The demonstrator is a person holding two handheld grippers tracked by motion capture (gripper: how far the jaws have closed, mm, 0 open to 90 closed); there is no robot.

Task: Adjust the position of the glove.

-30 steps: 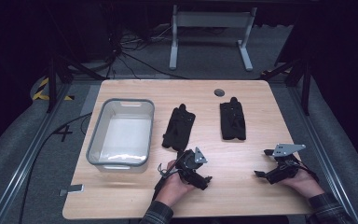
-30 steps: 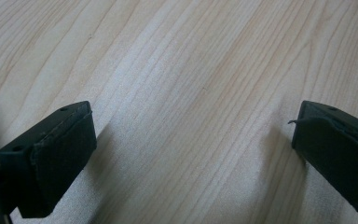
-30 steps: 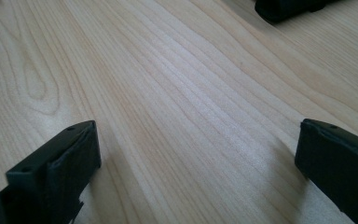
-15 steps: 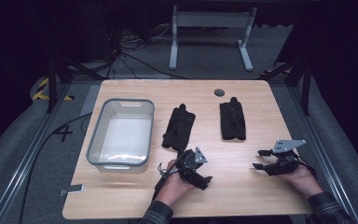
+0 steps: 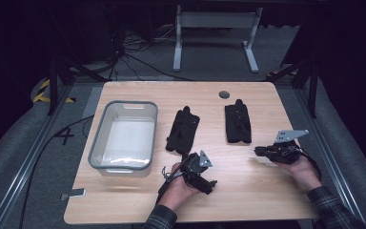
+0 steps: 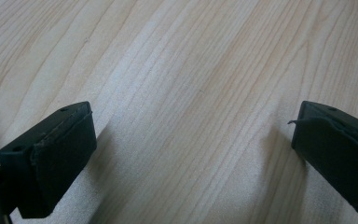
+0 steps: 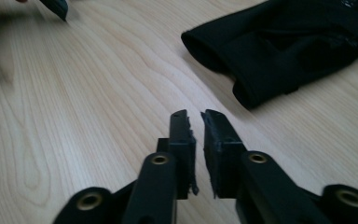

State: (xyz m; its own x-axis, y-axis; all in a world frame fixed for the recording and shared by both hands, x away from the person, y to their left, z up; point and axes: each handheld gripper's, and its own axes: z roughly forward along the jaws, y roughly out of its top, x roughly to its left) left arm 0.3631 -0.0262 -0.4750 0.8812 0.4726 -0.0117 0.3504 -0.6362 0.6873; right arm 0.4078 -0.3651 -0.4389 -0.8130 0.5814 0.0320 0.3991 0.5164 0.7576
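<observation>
Two black gloves lie flat on the wooden table, one [image 5: 183, 130] near the middle and one [image 5: 238, 123] to its right. My left gripper [image 5: 204, 175] rests low over bare wood at the front centre, below the middle glove. Its jaws stand wide apart [image 6: 193, 135] with nothing between them. My right gripper [image 5: 258, 151] hovers at the front right, pointing left, just below the right glove [image 7: 284, 51]. Its jaws have just been closing, and its tips [image 7: 195, 116] are shut with nothing between them.
A clear plastic bin [image 5: 132, 103] sits empty at the table's left. A small round grommet [image 5: 224, 94] marks the far edge. A metal stand [image 5: 214, 21] and cables lie on the floor behind. Bare wood [image 5: 248, 195] stretches along the front.
My right gripper has shifted left and slightly up towards the right glove, and its jaws have come together. The left gripper and both gloves have stayed put.
</observation>
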